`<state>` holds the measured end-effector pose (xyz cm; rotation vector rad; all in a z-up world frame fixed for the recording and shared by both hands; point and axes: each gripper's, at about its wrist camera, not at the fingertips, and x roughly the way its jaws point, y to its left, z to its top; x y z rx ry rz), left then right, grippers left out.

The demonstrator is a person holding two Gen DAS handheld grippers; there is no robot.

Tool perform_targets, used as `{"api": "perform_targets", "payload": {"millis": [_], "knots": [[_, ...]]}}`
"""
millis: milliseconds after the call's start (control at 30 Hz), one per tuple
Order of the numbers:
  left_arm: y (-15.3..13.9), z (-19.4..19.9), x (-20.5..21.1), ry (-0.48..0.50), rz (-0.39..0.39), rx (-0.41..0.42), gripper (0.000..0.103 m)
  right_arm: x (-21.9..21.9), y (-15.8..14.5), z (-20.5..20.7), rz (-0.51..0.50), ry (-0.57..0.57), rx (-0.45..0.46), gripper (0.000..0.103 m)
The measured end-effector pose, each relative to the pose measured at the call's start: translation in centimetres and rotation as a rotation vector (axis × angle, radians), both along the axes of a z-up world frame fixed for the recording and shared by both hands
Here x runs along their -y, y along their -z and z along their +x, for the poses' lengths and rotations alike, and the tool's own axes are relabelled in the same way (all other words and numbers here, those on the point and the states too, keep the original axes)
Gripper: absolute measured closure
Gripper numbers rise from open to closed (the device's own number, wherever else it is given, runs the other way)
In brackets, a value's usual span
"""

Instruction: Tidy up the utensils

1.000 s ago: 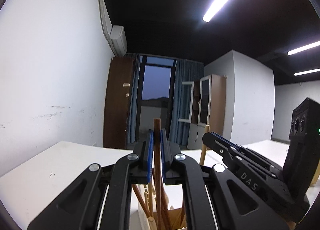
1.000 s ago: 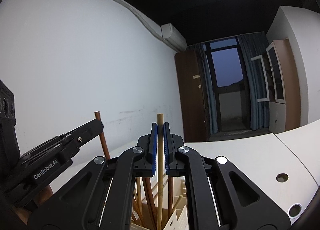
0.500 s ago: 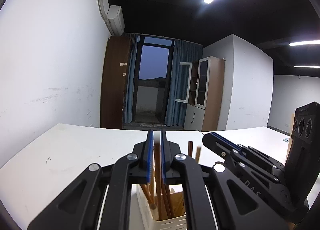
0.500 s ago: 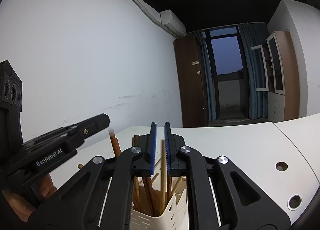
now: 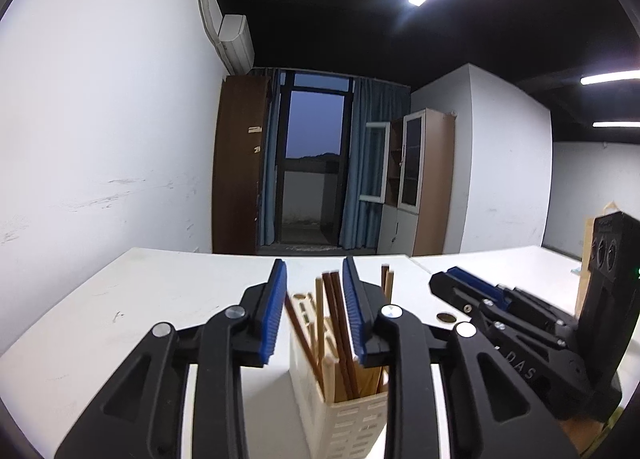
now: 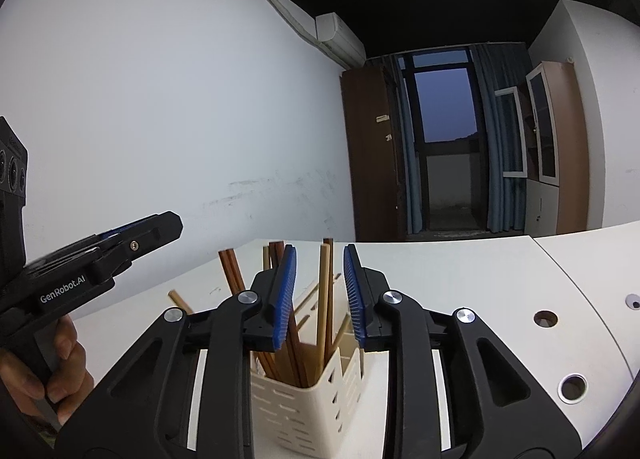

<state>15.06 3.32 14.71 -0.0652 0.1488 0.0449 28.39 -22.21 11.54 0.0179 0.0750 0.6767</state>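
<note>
**Both grippers parted above the chopstick holder**

White table (image 5: 132, 299) runs out ahead of both grippers toward a pale wall, a brown door and a curtained dark window (image 5: 314, 163). Glass-fronted cabinet (image 5: 416, 179) stands ahead and to the right of the left gripper. Air conditioner (image 6: 338, 37) sits high on the wall. Round cable holes (image 6: 545, 318) dot the table to the right of the right gripper.

Left gripper (image 5: 316, 313): jaws apart, nothing clamped. Cream slotted holder (image 5: 352, 419) stands on the table directly below and just ahead of the blue pads (image 5: 274, 311). Chopsticks (image 5: 334, 323), dark and light wood, stand in it at mixed tilts, their tops rising into the gap between the fingers. Whether any stick touches a pad cannot be told. One pale stick shows just past the right finger.

Right gripper (image 6: 320, 297): jaws apart, gripping nothing. Same holder (image 6: 304, 403) sits below its fingers, sticks (image 6: 323, 299) rising between the pads. More sticks lean out to the left, behind the left finger.

Seen from the left wrist, the right gripper (image 5: 452, 281) lies close on the right, near the holder. Seen from the right wrist, the left gripper (image 6: 160, 225) lies on the left, with the person's hand (image 6: 60, 371) wrapped on its handle.
</note>
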Motion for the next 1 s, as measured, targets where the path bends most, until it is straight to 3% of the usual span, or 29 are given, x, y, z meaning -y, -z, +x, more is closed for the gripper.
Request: {"api": "perform_targets", "payload": {"millis": [300,433,667,1000], "knots": [[1.6,-3.2,1.0,0.001,0.030,-0.074,0.053,1.4,1.4,-2.9,-0.066,0.022,-0.021,0.065],[3.7,-4.6,1.4,0.014,0.030,-0.118,0.051,2.4,3.4,-4.3,-0.083,0.035,-0.072,0.063],[6.9,-5.7,1.3,0.035,0.032,-0.164,0.037,3.1,6.7,-5.9,-0.117,0.034,-0.118,0.056],[10.9,-4.8,-0.4,0.044,-0.018,-0.271,0.032,3.8,10.1,-6.0,-0.179,0.060,-0.188,0.048]]}}
